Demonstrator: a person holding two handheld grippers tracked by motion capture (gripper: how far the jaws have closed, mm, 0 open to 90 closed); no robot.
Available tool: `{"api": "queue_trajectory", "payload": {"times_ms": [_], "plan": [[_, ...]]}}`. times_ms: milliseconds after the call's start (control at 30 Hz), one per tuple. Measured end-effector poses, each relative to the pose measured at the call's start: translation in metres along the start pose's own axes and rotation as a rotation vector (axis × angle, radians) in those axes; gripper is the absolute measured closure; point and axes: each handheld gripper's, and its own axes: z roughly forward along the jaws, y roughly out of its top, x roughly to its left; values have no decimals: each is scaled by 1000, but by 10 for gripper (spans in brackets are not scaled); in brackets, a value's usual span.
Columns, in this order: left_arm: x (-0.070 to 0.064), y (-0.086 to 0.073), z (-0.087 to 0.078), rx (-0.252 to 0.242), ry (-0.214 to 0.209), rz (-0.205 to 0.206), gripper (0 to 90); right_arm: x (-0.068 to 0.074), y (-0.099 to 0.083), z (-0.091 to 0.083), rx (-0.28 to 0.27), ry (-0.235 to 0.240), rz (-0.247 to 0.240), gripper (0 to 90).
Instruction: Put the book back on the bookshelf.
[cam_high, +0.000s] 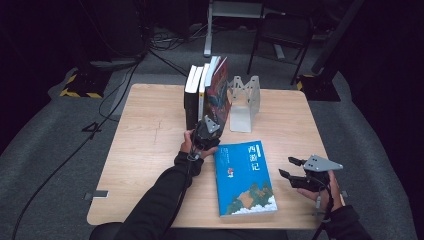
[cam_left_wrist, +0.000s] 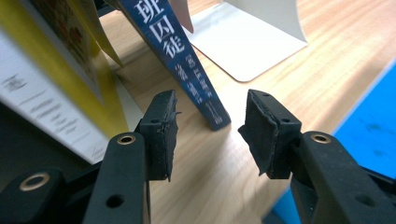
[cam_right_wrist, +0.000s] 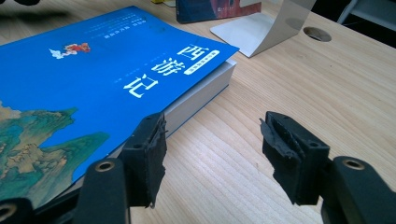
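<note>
Left tool (cam_left_wrist: 208, 135), jaws apart and empty, faces the leaning book (cam_left_wrist: 187, 60) in the row at the bookend (cam_high: 245, 102); its title runs off-frame. Right tool (cam_right_wrist: 212, 158), also open and empty, sits beside the blue book (cam_high: 245, 177) lying flat on the desk (cam_high: 145, 150).

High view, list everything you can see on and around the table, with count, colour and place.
Flat book: one, blue cover, lying near the table's front edge, between the grippers.
Standing books: about four, dark and white, upright at the table's back, rightmost one leaning.
Bookend: one, white metal, right of the standing books.
Table: one, light wood.
Chair: one, dark, behind the table.
Left gripper: black, open, at the leaning book's foot.
Right gripper: black, open, right of the flat book.
</note>
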Motion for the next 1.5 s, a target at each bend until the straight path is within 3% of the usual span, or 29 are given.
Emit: {"api": "queue_trajectory", "payload": {"times_ms": [133, 267, 300, 500, 600, 667, 767, 900, 967, 1100, 1233, 1267, 1400, 1500], "plan": [[3, -9, -12, 6, -50, 26, 525, 3, 1, 1, 8, 8, -7, 396], [3, -16, -22, 12, -73, 59, 499, 4, 1, 1, 9, 17, -9, 394], [2, -20, -29, 20, -79, 85, 499, 4, 1, 1, 9, 17, -9, 394], [0, -32, -51, 31, -142, 113, 447, 9, 0, -1, 16, 45, -12, 388], [-5, -46, -69, 51, -173, 165, 411, 15, -4, -5, 45, 72, -28, 382], [-7, -50, -74, 57, -187, 178, 405, 16, -5, -6, 52, 82, -33, 379], [-13, -64, -89, 100, -214, 247, 371, 20, -10, -10, 68, 107, -24, 365], [-29, -86, -104, 157, -283, 267, 329, 27, -21, -14, 122, 151, -28, 360], [-37, -94, -110, 174, -339, 276, 310, 32, -25, -17, 148, 176, -36, 349], [-47, -102, -116, 200, -389, 280, 258, 37, -31, -20, 170, 202, -57, 327], [-64, -107, -122, 201, -430, 280, 234, 42, -39, -26, 170, 281, -70, 325], [-69, -108, -124, 201, -467, 282, 232, 44, -40, -27, 171, 302, -82, 324], [-78, -110, -125, 202, -493, 290, 214, 54, -41, -27, 180, 351, -120, 324], [-85, -109, -122, 202, -509, 282, 194, 59, -40, -23, 179, 358, -127, 325]]}}
